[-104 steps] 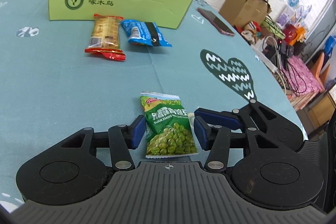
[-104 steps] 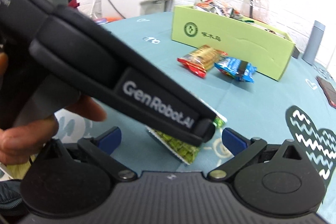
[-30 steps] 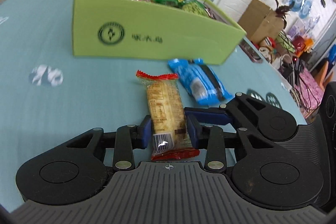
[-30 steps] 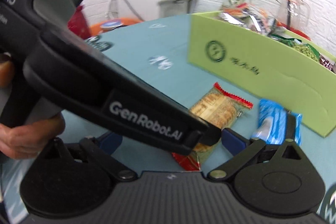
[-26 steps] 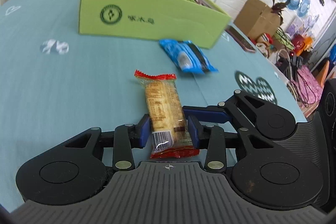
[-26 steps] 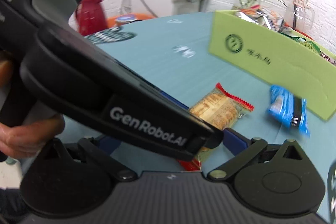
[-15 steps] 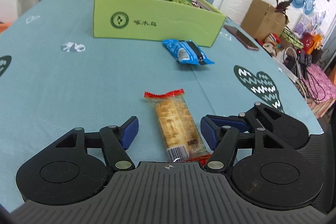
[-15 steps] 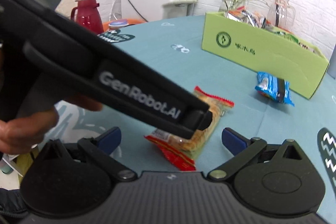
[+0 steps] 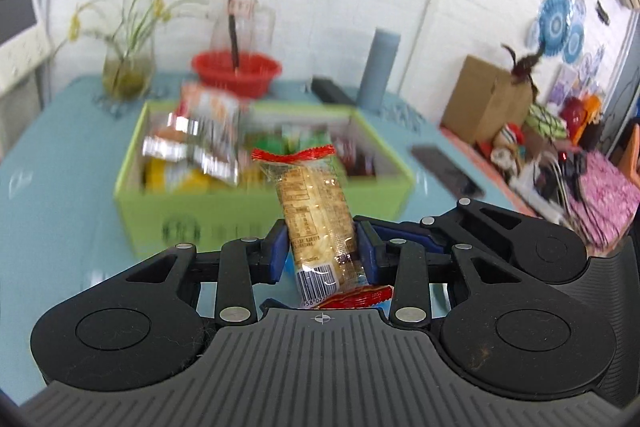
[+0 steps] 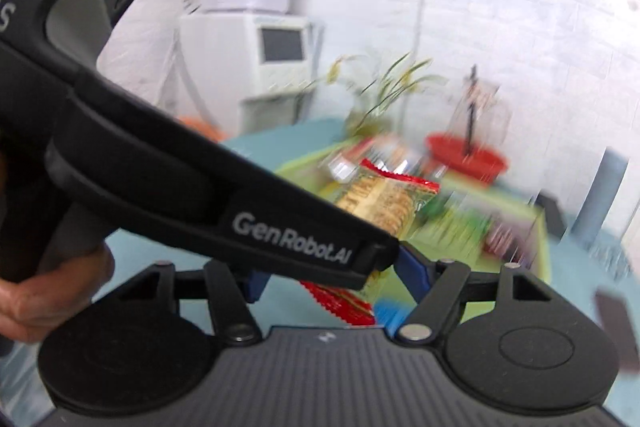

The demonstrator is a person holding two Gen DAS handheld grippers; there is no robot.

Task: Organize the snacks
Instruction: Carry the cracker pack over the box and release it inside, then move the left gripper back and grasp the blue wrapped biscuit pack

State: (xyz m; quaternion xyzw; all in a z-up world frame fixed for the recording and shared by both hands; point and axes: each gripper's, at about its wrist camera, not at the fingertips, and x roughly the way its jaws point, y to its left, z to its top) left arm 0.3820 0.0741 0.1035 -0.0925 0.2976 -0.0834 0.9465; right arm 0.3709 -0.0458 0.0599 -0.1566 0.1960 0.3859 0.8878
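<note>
My left gripper [image 9: 322,247] is shut on a clear cracker packet [image 9: 316,215] with red crimped ends and holds it up in the air in front of the green snack box [image 9: 260,215]. The box holds several snack bags. In the right wrist view the left gripper's black body [image 10: 200,195] crosses the frame, with the cracker packet [image 10: 380,203] beyond it over the green box [image 10: 516,259]. My right gripper [image 10: 334,273] is open and empty; its blue pads sit apart behind the left gripper.
A red bowl [image 9: 236,71], a glass jar, a vase with plants [image 9: 126,67] and a grey cylinder [image 9: 378,67] stand behind the box. A phone [image 9: 446,165] lies to its right on the teal tablecloth. A blue packet edge [image 10: 390,311] shows below the grippers.
My left gripper was open around the cracker packet on the table; now it has shut on it, lifted it and carried it toward the green box. The right gripper followed, still open.
</note>
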